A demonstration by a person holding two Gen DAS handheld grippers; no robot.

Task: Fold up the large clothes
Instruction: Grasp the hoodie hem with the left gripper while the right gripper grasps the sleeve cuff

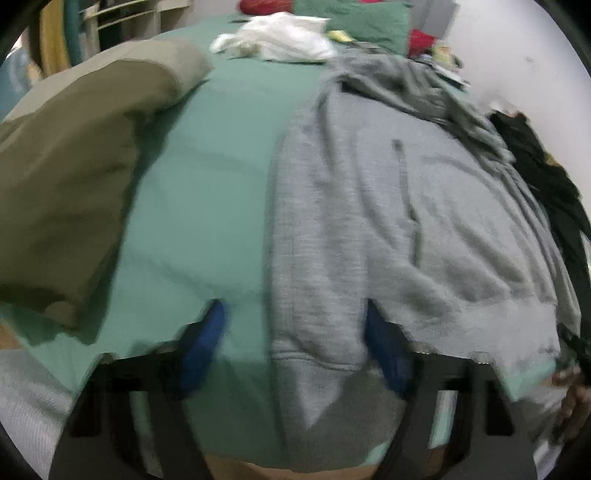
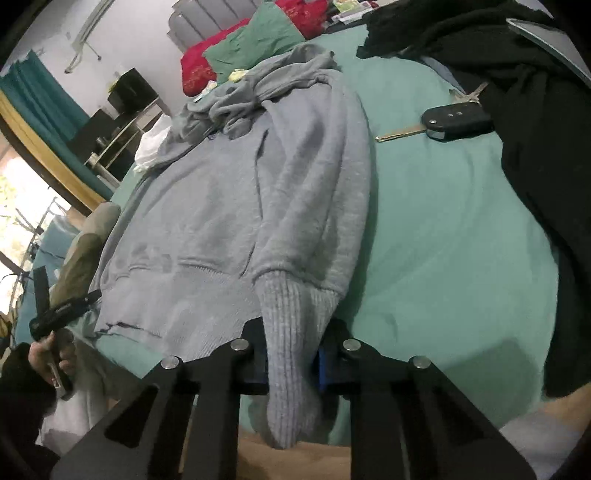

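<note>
A grey sweatshirt (image 1: 388,221) lies spread on the green bed sheet (image 1: 207,206); it also shows in the right wrist view (image 2: 221,206). My left gripper (image 1: 295,325) is open, its blue-padded jaws either side of the sweatshirt's left hem corner near the bed's front edge. My right gripper (image 2: 291,350) is shut on the ribbed sleeve cuff (image 2: 291,332), which hangs down between the jaws. The left gripper (image 2: 62,314) also appears at the left of the right wrist view.
An olive-brown garment (image 1: 74,177) lies left on the bed. White cloth (image 1: 280,37), green pillow (image 1: 362,22) and red pillow (image 2: 201,62) lie at the far end. Black clothing (image 2: 535,129) and a car key (image 2: 443,120) lie to the right.
</note>
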